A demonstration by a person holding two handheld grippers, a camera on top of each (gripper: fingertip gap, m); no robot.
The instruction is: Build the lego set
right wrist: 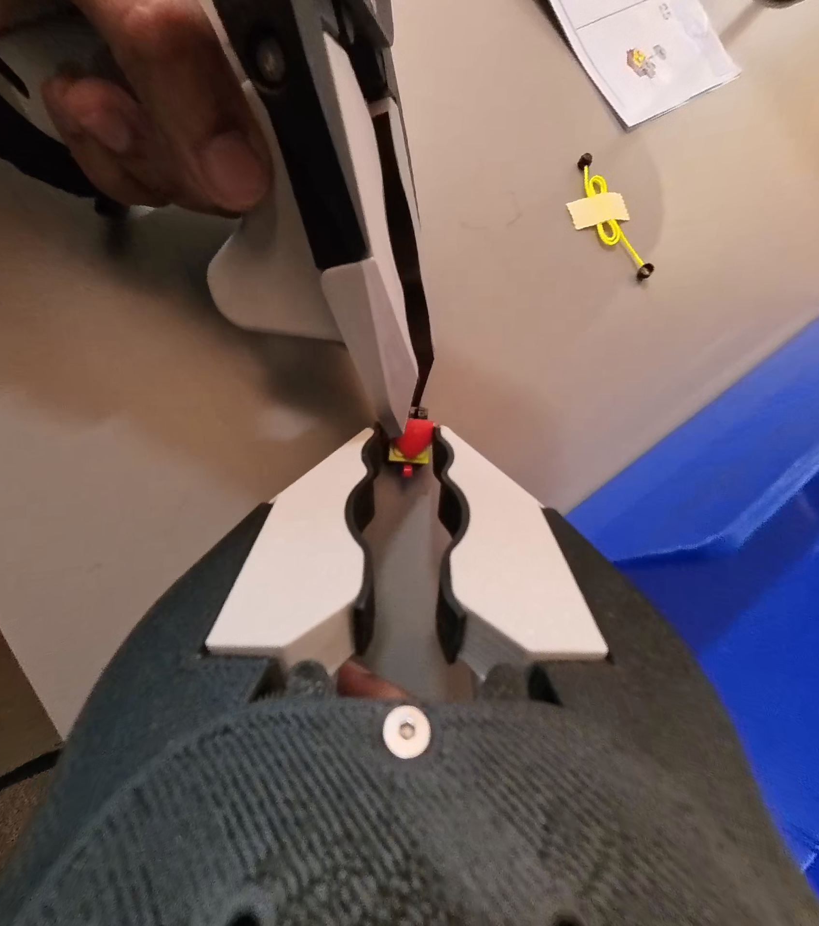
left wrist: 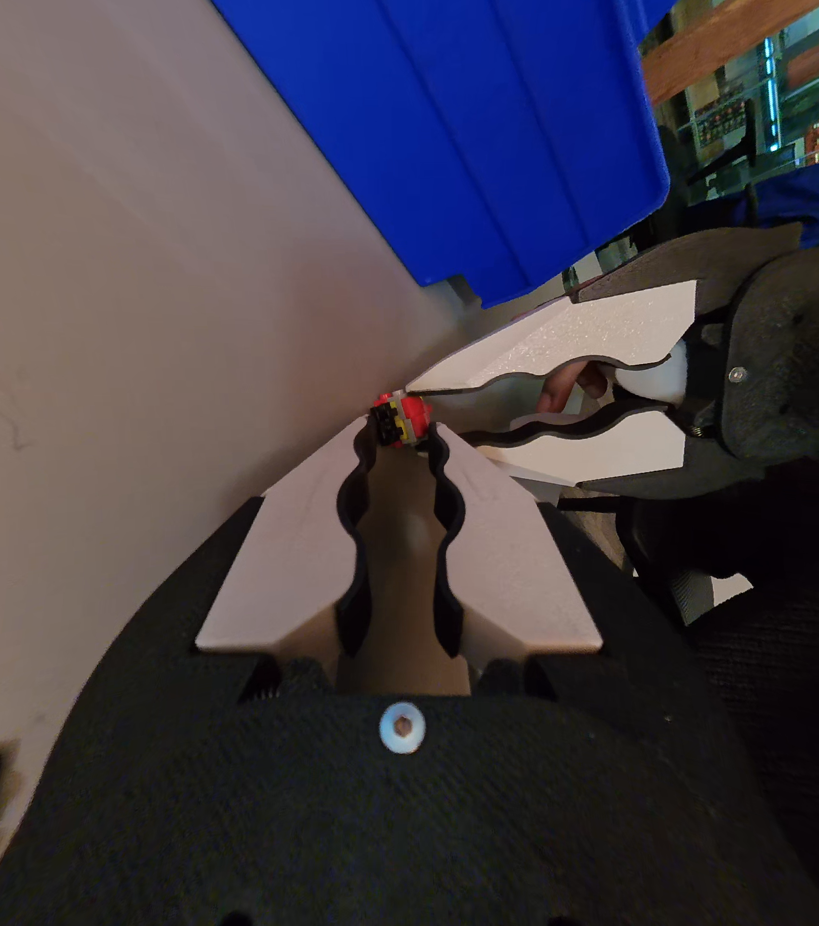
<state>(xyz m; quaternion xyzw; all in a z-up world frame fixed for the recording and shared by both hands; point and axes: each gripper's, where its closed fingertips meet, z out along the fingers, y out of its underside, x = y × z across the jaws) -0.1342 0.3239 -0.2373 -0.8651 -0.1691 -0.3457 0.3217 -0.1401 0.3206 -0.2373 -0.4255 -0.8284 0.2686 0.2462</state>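
A small Lego assembly [left wrist: 399, 423] of red, yellow, black and grey pieces is held above the pale table [left wrist: 122, 250]. My left gripper [left wrist: 402, 426] is shut on its black and yellow end. My right gripper [left wrist: 430, 413] comes in from the right and closes on its red end. In the right wrist view the assembly [right wrist: 410, 443] shows a red rounded piece on a yellow plate between my right gripper [right wrist: 406, 436] fingertips. The left gripper [right wrist: 408, 418] comes down from above and pinches the assembly's far side.
A blue bin [left wrist: 472, 125] stands close behind the grippers and also shows at the right [right wrist: 748, 551]. An instruction sheet [right wrist: 647, 55] and a yellow string with tape [right wrist: 602, 215] lie on the table. A hand [right wrist: 147, 115] holds the left gripper. Left and right tips are no more than a few centimetres apart.
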